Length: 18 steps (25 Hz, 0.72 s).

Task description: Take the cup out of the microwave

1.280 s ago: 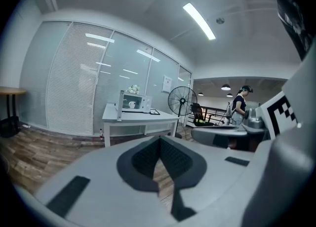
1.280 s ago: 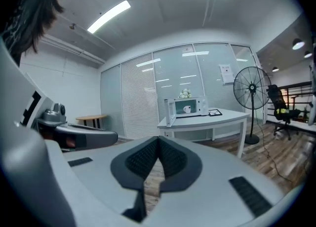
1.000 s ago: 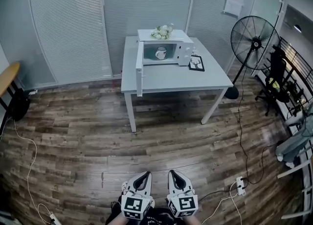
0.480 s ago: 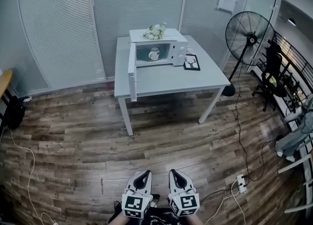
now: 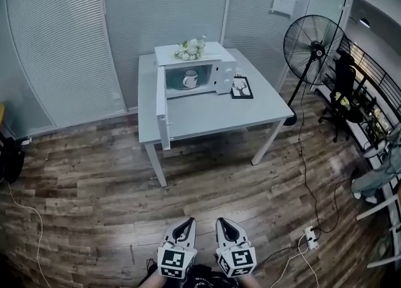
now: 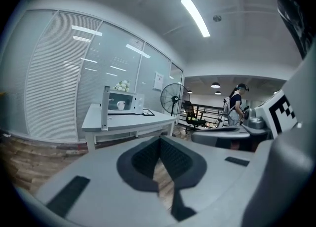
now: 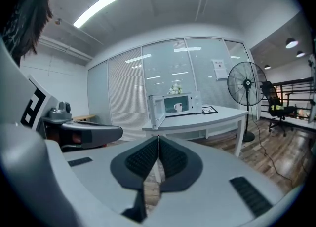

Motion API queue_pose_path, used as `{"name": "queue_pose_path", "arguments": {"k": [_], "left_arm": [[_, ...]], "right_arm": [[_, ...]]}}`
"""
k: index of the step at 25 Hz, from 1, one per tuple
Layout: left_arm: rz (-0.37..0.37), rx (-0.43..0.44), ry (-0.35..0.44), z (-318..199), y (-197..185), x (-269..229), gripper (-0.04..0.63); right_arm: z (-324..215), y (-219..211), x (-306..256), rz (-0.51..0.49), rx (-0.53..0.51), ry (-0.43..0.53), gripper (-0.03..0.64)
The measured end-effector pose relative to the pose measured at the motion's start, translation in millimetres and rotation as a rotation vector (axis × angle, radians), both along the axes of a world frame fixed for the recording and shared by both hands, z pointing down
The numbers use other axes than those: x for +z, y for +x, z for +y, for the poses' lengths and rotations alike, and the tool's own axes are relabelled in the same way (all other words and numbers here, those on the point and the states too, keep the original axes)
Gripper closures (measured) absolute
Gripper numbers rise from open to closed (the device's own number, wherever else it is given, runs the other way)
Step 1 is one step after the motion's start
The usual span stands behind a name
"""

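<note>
Cup (image 5: 190, 80): a white mug with a handle, standing upright inside the open cavity of the white microwave (image 5: 224, 74), which sits at the back of a pale grey table (image 5: 207, 118) across the room, well apart from both grippers.

Left to right on the table, the microwave door (image 5: 161, 108) is swung fully out toward the front edge. Next come the cavity with the mug, then the oven's control panel. A bunch of white flowers (image 5: 190, 49) lies on top of the oven. Just to the right of the oven lies a small dark-framed picture (image 5: 241, 87). Further right, on the wooden floor, are a black pedestal fan (image 5: 313, 46) and a black office chair (image 5: 341, 83).

At the bottom of the head view, the left gripper (image 5: 187, 223) has its jaws pressed together with nothing between them. Beside it, the right gripper (image 5: 223, 222) is likewise closed and empty. Both point toward the table.

The mug looks like glazed ceramic. It is probably stiff, moderately heavy for its size, smooth enough to slip, and liable to chip if knocked against the cavity wall. The handle seems too slight from here to judge as a hold. A safer grip is likely across the rim and wall, one pad inside and one outside, or around the body. It should be lifted only slightly before being drawn straight out past the door.
</note>
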<state>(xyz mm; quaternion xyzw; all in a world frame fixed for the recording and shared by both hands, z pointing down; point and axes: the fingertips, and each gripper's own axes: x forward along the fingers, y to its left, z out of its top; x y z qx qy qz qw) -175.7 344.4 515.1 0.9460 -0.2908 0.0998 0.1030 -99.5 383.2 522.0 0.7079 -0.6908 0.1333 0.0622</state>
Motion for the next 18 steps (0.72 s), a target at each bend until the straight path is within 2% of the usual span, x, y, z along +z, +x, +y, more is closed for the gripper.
{"name": "queue_pose_path", "arguments": {"k": [11,18], "left_arm": [[0.005,0.035,0.023,-93,12,-3,0.589],[-0.008,0.044,0.021,-136,7,0,0.589]], "right_arm": [[-87,7,1,0.006,0.036,-0.016,0.611],[-120,0,9,-0.014,0.056,-0.028,0.612]]}}
